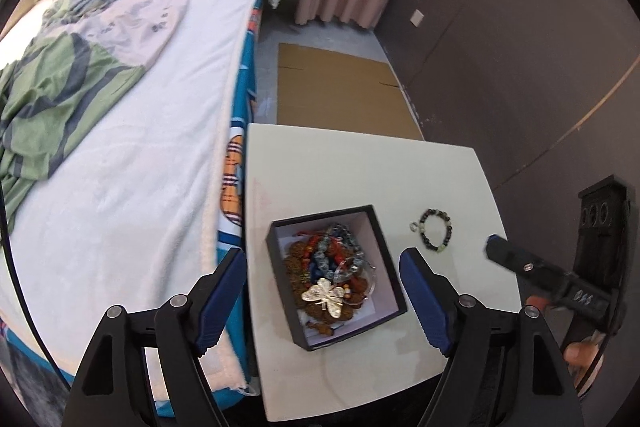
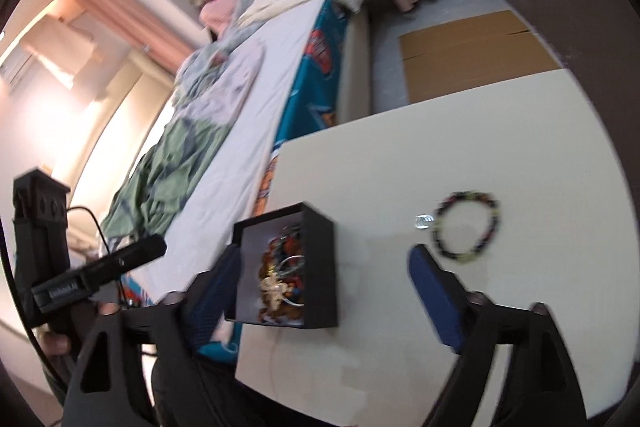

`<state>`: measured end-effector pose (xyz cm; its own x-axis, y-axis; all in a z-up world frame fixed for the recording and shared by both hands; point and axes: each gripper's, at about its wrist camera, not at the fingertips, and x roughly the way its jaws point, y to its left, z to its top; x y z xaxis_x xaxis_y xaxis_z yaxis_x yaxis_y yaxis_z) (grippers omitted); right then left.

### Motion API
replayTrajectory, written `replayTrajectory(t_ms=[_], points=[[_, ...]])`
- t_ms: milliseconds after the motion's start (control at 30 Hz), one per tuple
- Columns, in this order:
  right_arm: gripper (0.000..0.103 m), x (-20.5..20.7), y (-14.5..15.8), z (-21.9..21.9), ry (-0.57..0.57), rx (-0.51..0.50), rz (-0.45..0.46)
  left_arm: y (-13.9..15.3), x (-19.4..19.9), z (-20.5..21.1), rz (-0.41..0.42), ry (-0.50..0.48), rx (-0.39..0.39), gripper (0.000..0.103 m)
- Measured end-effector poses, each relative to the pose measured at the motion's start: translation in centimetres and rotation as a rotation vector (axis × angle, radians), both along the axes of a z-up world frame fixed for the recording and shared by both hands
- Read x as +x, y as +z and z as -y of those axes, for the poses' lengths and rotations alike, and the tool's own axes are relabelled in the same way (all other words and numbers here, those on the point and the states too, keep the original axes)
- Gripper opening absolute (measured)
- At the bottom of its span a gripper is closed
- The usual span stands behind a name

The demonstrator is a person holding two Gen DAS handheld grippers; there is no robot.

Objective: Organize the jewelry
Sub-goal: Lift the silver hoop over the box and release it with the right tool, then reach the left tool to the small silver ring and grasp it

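A: Where is the jewelry?

B: Most of it lies heaped in the black box point(image 1: 337, 275) on the white table point(image 1: 360, 167), with a silver butterfly piece point(image 1: 326, 298) on top. One dark bead bracelet point(image 1: 436, 230) rests on the bare table, at about 2 o'clock from the box and well apart from it. A small silver ring point(image 1: 414, 226) sits just beside the bracelet, at its 9 o'clock.

A: And the grippers?

B: The left gripper point(image 1: 324, 301) is spread wide and holds nothing; the box appears between its fingers. The right gripper point(image 2: 320, 283) is also wide open and empty, and the bracelet point(image 2: 466, 227) is near its right finger point(image 2: 434, 291), at 1 o'clock. The bed point(image 1: 120, 167) is at 9 o'clock of the table.
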<state>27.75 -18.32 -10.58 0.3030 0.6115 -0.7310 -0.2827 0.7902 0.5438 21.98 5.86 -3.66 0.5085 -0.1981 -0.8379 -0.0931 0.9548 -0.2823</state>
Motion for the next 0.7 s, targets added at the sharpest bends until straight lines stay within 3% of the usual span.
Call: replayTrajectory(t_ms=[300,500,633,700], points=[[0.092,0.6,-0.6,4.9,-0.117,-0.062,-0.024,-0.8,2.5,4.8,-0.027,-0.108,0.020,0.079],[0.092,1.0,-1.2,8.4,-0.219,-0.064,-0.033,-1.5,5.1,8.8,-0.058,-0.203,0.081,0.078],[0.092,1.4,-1.9,10.2,-0.279,-0.079,-0.051,-2.4,6.8,11.4,-0.092,-0.271,0.142,0.064],[0.092,1.7,-2.1,10.6,-0.288,-0.083,-0.060,-3.2,7.7,12.6,-0.122,-0.301,0.174,0.062]])
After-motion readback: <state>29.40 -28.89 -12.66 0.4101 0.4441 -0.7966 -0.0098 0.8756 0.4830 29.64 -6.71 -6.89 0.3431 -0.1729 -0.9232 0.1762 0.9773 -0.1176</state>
